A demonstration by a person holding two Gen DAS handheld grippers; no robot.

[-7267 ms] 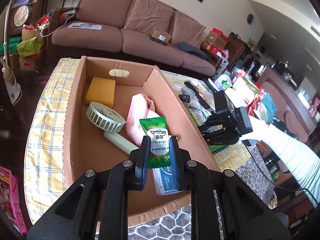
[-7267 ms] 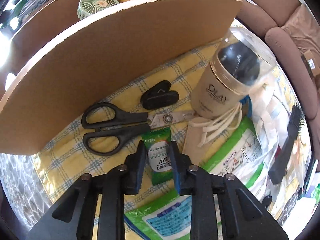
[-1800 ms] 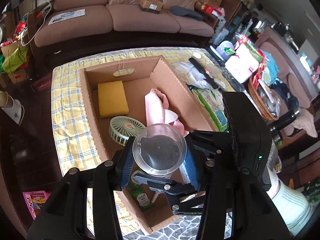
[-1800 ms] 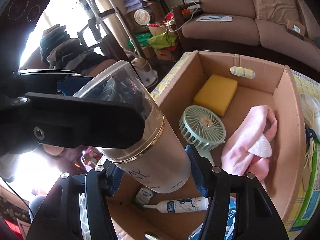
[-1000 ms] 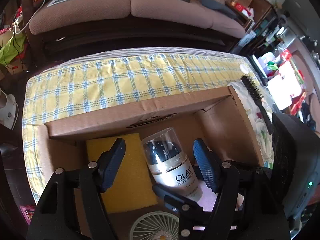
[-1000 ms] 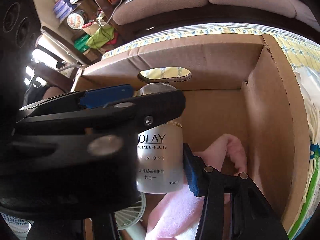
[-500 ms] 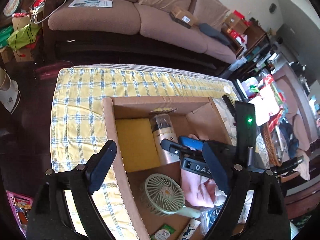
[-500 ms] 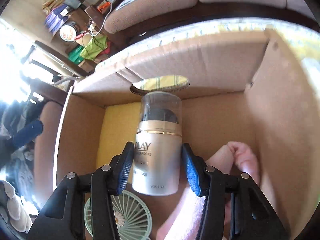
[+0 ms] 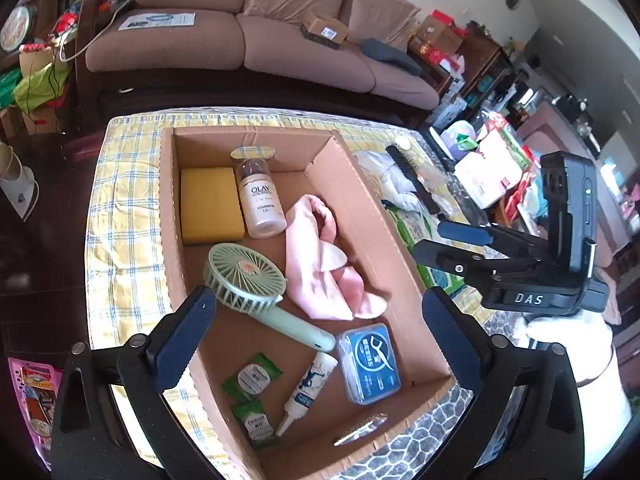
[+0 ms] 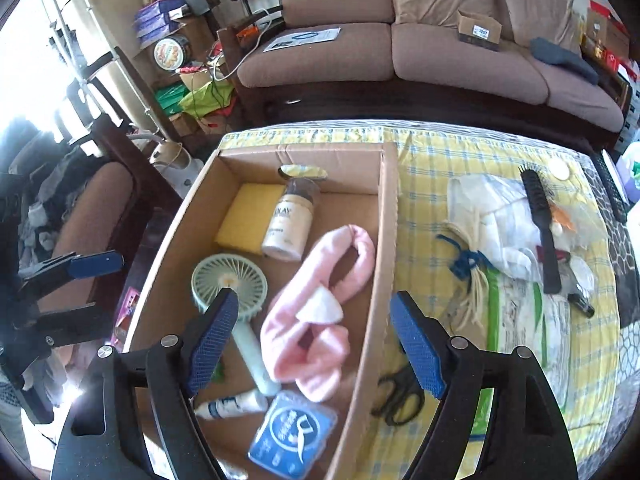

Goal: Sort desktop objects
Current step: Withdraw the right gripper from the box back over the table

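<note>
A cardboard box (image 9: 362, 200) (image 10: 386, 240) stands on the checked tablecloth. In it lie an Olay bottle (image 9: 260, 206) (image 10: 290, 224), a yellow sponge (image 9: 210, 210), a green hand fan (image 9: 248, 276) (image 10: 228, 284), a pink cloth (image 9: 324, 256) (image 10: 320, 312), a blue floss box (image 9: 370, 364), a white tube (image 9: 306, 392) and green sachets (image 9: 252, 378). My left gripper (image 9: 316, 340) is open and empty above the box's near end. My right gripper (image 10: 312, 340) is open and empty above the box's right wall; it also shows in the left wrist view (image 9: 448, 240).
Right of the box on the cloth lie black scissors (image 10: 396, 396), a black hairbrush (image 10: 542, 232), a white bag with cords (image 10: 488, 216) and a green-printed packet (image 10: 520, 312). A brown sofa (image 10: 400, 48) stands behind the table. Clutter fills the room's right side (image 9: 500, 160).
The Olay bottle, held by my right gripper half a second ago, now lies in the box beside the sponge. My right gripper has opened and pulled back. Both grippers have risen.
</note>
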